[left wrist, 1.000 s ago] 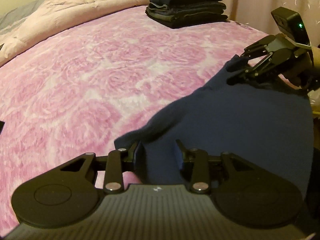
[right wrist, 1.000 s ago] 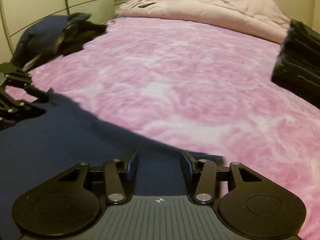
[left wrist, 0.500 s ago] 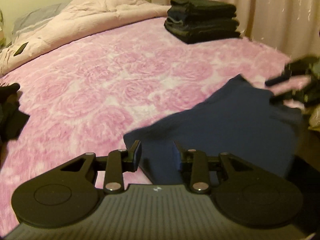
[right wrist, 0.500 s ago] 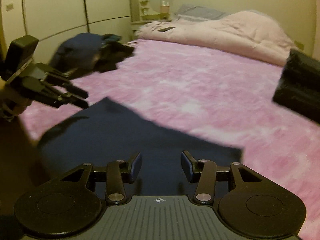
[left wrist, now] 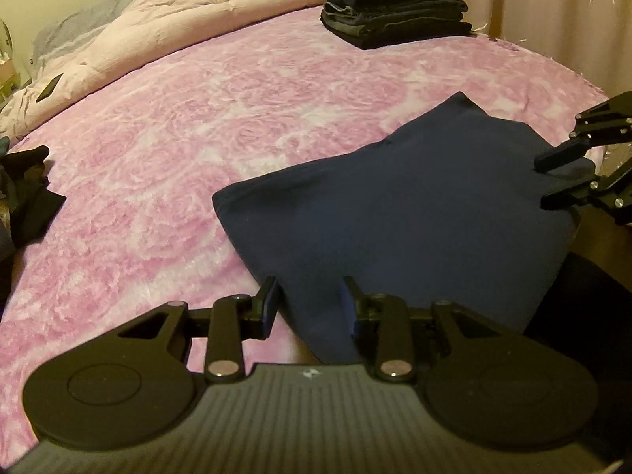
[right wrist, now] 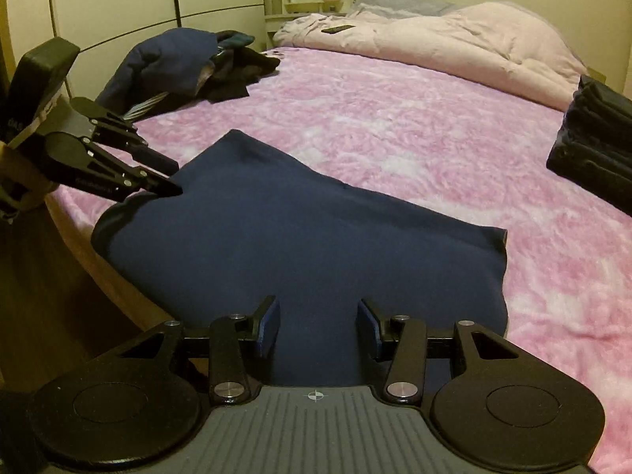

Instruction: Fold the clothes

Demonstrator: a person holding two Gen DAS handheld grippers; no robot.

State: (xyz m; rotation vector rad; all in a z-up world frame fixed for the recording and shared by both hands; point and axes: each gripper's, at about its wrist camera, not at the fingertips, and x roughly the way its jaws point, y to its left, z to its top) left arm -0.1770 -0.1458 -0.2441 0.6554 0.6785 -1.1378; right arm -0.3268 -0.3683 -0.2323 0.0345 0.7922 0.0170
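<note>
Navy garment lies flat on pink bed cover, near edge hanging over bedside. L gripper & R gripper both w/ jaws wide apart, holding nothing, cloth showing between fingers. Folded stack at far side; unfolded pile well apart.

Bare pink bedspread fills mid-frame; the folded stack blocks upper right, the unfolded clothes heap upper left.
</note>
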